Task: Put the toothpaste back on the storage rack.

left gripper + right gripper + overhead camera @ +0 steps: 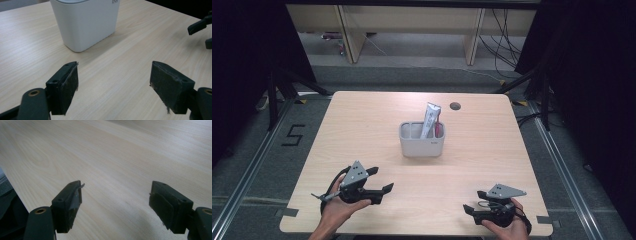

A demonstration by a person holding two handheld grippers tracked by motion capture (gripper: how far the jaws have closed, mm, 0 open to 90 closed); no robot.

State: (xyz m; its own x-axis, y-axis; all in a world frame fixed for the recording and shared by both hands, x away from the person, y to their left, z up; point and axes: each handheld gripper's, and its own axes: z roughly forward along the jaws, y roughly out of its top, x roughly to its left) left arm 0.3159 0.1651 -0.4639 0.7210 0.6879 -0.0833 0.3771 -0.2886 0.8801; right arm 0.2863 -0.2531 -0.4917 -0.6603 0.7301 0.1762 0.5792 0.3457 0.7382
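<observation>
— Grippers, what are they doing?
— Left gripper [380, 180] and right gripper [473, 201] gape empty, low over the table [362, 130]. The tube [430, 119] stands in the grey organizer [422, 145], mid-table.

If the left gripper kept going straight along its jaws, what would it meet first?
Probably the white holder: it stands ahead of the open left gripper, slightly off to one side, with bare table between. Depth is unclear, so it might just pass beside it.
</observation>
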